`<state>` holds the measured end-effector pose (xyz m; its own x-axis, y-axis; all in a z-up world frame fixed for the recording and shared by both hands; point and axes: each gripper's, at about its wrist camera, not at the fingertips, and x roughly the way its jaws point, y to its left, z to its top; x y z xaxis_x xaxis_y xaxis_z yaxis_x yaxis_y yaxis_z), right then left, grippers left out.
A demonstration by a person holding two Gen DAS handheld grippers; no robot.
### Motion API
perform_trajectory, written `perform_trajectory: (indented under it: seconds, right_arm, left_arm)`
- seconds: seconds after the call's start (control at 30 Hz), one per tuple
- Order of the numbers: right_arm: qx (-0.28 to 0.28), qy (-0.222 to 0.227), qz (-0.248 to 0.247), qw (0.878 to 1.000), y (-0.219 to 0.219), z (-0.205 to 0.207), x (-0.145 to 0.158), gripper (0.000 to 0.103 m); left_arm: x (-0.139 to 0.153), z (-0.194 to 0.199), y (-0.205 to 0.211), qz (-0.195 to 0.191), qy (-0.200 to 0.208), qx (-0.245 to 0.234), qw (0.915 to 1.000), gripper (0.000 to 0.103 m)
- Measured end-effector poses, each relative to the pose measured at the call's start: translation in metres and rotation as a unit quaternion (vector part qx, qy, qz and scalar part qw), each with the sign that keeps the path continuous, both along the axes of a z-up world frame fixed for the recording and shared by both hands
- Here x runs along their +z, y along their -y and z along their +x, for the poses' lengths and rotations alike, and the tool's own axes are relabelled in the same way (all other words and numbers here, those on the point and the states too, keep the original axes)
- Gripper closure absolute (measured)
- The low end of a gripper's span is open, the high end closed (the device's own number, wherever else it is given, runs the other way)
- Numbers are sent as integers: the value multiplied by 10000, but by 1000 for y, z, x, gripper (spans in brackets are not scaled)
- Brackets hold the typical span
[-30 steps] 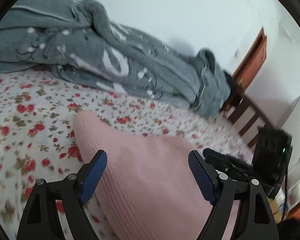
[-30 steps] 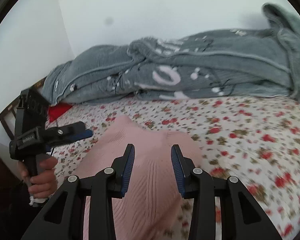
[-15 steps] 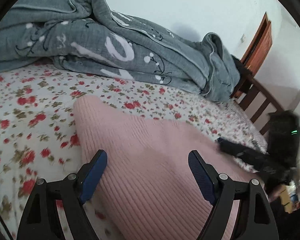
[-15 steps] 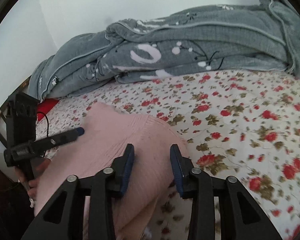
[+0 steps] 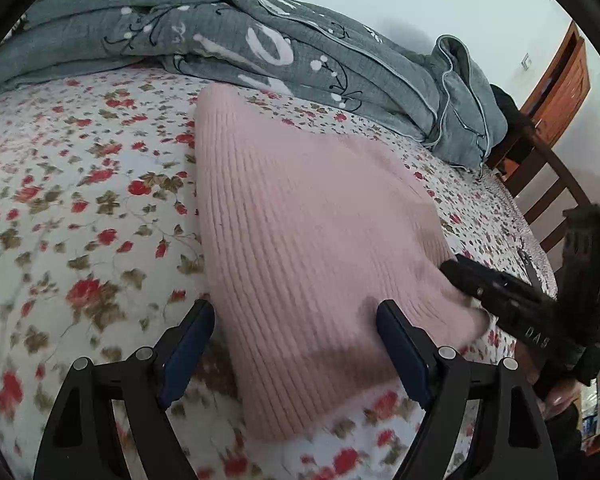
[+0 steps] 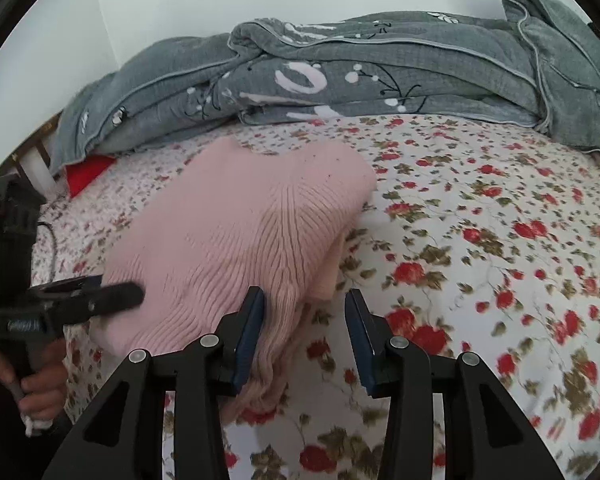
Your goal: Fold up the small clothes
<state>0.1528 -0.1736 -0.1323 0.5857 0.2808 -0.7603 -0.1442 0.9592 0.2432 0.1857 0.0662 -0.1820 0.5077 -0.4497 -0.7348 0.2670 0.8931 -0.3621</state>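
Observation:
A pink ribbed knit garment point(image 5: 300, 216) lies folded on the floral bedsheet point(image 5: 80, 208); it also shows in the right wrist view point(image 6: 236, 232). My left gripper point(image 5: 296, 344) is open, its jaws wide on either side of the garment's near edge, holding nothing. My right gripper point(image 6: 305, 332) is open over the garment's near right corner, its left finger point(image 6: 250, 332) against the layered edge, holding nothing. The right gripper shows at the garment's right side in the left wrist view point(image 5: 500, 292), and the left gripper at its left side in the right wrist view point(image 6: 80, 296).
A rumpled grey quilt point(image 5: 260, 40) lies along the far side of the bed by the wall, also in the right wrist view point(image 6: 380, 76). A wooden bed frame point(image 5: 548, 184) and door point(image 5: 564, 84) stand at right. A red item point(image 6: 86, 172) lies at the bed's left end.
Both grippers dropped lower and nearer to the garment. The garment settled flat on the sheet. My right gripper's jaws opened wider and let the garment go.

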Motion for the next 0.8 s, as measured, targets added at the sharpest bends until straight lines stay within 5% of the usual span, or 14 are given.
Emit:
perform_trajectory:
  seconds: [0.23,0.43,0.67,0.8]
  right_arm:
    - [-397,199,-438,9980,-6,-31,73,61]
    - [-649,227,-600,9958,-11,-69,117,46]
    - [-831,543,-930,9907,-19,-124,153,9]
    - [-949,589,-792,9906,-14,-149,166,6]
  left_arm:
    - [76,-27,-10,399,342,594,9968,22]
    - [117,-67,-9,866,601,819,9910,20]
    - [148,-126,-7,1103,879,1016,9848,20]
    - [151,-146,-10,1026,867,1095,9849,20]
